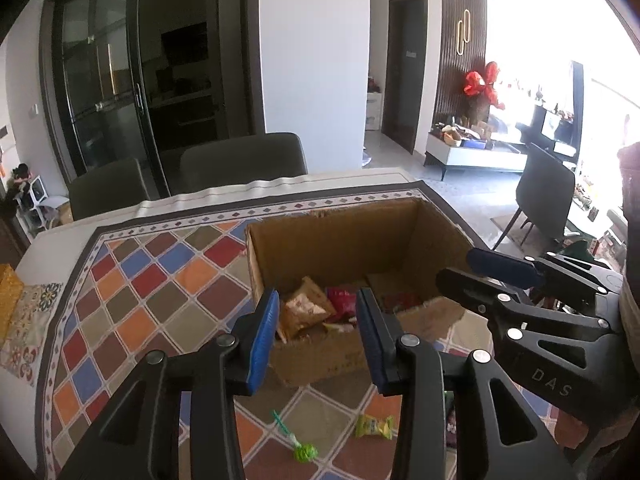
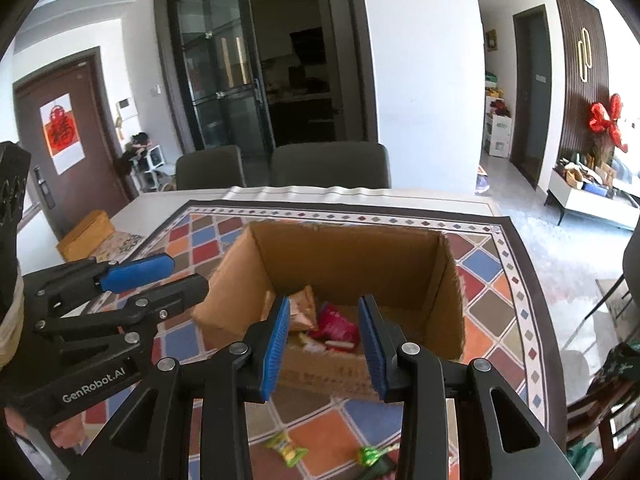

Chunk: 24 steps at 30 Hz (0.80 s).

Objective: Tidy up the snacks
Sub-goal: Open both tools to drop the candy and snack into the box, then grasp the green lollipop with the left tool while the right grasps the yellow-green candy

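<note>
Snacks (image 2: 334,326) crinkly foil packs, in square cardboard box (image 2: 348,252), diamond-pattern cloth (image 2: 492,268).

Snack packets (image 1: 316,308) in box (image 1: 336,240) on table mat (image 1: 160,280); two candies (image 1: 374,427) before box.

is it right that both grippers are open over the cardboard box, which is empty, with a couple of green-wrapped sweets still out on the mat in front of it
Not quite: the cardboard box is not empty. The left wrist view shows snack packets already lying on its floor, a tan one and a red one among them. The rest holds: the left gripper and right gripper are open, and green-wrapped sweets lie on the mat.
</note>
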Available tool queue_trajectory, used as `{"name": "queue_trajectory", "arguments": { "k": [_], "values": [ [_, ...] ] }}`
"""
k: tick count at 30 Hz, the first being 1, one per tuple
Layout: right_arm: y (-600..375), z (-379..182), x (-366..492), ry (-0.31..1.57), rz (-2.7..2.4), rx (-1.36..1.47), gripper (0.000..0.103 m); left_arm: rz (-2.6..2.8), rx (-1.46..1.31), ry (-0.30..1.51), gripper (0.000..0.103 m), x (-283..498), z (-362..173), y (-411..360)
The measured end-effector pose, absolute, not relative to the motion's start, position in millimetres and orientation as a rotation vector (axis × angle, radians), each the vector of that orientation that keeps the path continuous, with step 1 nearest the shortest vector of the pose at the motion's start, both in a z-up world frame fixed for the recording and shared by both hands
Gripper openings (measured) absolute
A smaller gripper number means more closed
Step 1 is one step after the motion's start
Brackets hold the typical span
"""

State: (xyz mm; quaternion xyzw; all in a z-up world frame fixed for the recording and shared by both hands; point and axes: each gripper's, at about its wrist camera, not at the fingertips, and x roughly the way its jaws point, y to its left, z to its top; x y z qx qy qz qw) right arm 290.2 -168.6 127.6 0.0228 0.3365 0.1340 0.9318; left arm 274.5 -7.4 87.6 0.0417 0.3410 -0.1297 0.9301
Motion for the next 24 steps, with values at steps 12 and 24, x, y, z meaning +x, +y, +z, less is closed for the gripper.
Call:
{"name": "queue_trajectory", "arguments": {
  "k": [12, 24],
  "values": [
    [-149.8, 115.4, 252.6, 0.682, 0.336, 0.006, 0.036, -0.252, 0.059, 0.707, 0.044, 229.3, 70.7, 12.9],
    [-134.4, 82.2, 236.7, 0.758, 0.384, -0.074, 0.036, -0.252, 0.018, 0.814, 0.045, 210.1, 26.5, 25.2]
  ]
}}
